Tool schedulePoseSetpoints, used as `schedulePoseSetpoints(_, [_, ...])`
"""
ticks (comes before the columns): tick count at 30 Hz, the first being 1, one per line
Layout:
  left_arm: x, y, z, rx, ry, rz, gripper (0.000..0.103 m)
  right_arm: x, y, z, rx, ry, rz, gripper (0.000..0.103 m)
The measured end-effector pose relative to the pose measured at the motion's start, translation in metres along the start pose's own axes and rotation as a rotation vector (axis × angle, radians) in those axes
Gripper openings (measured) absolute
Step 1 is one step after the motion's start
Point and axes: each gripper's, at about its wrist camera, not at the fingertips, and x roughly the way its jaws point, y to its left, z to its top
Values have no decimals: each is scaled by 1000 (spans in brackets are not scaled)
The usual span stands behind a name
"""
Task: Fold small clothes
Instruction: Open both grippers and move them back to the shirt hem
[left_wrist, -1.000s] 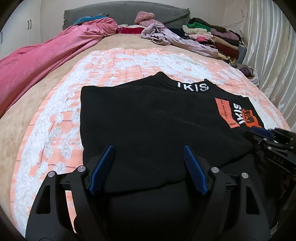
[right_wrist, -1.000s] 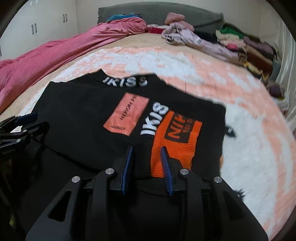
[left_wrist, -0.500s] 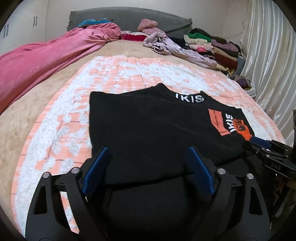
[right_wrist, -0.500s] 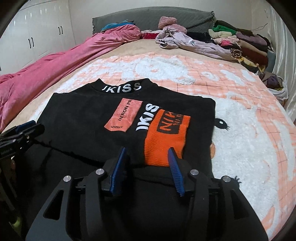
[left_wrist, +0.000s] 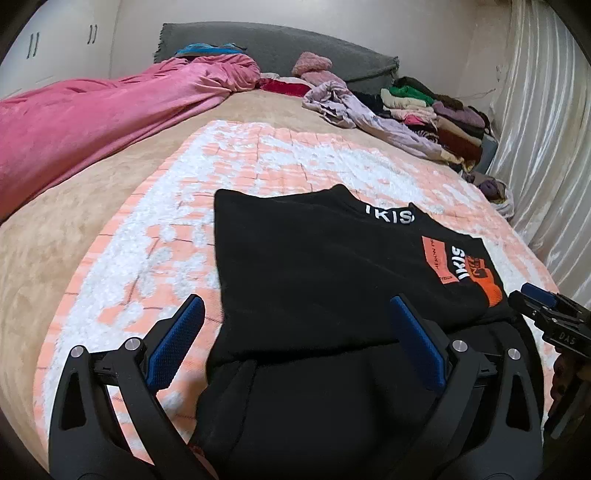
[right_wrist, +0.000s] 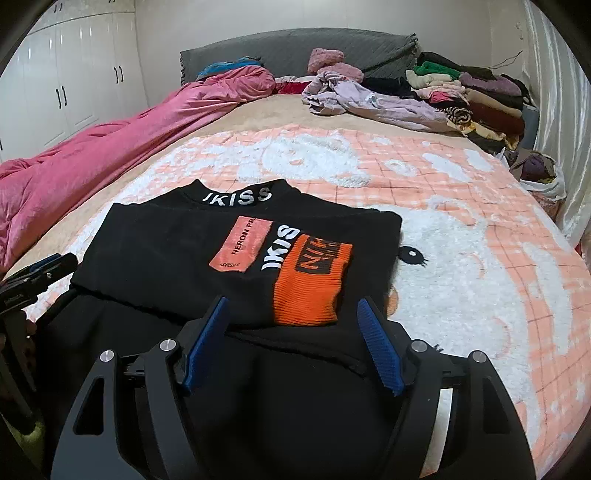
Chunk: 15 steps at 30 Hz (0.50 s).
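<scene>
A black sweater (left_wrist: 314, 258) with white lettering and orange patches lies folded on the bed, its upper half laid over its lower part. The orange cuff (right_wrist: 310, 284) rests on top of the fold. My left gripper (left_wrist: 295, 304) hovers over the sweater's near left edge, its jaws opening wide, nothing pinched between them. My right gripper (right_wrist: 292, 302) hangs just above the near edge by the orange cuff, its jaws opening too, and the pads are off the cloth. Each gripper shows at the edge of the other's view: right gripper (left_wrist: 546, 306), left gripper (right_wrist: 48, 266).
An orange-and-white plush blanket (right_wrist: 461, 258) lies under the sweater. A pink quilt (left_wrist: 92, 122) runs along the left side. A lilac garment (right_wrist: 369, 99) and a stack of folded clothes (right_wrist: 480, 92) sit at the far right by the grey headboard (left_wrist: 295, 48). A curtain (left_wrist: 546, 147) hangs at right.
Both grippers' jaws have spread wider, the right from nearly shut. Both have drawn back and up from the sweater, which lies still with its fold in place.
</scene>
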Motion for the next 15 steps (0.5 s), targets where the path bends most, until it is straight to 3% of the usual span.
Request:
schedulePoseSetpoints(11, [-37,34,-11,-78,-40,20,93,-26,-10,-13,3,-11,-9,71])
schedulePoseSetpoints(15, [-49,44,-17,-88,-44,58,93,-39,-13,-21,3,-18,-8,71])
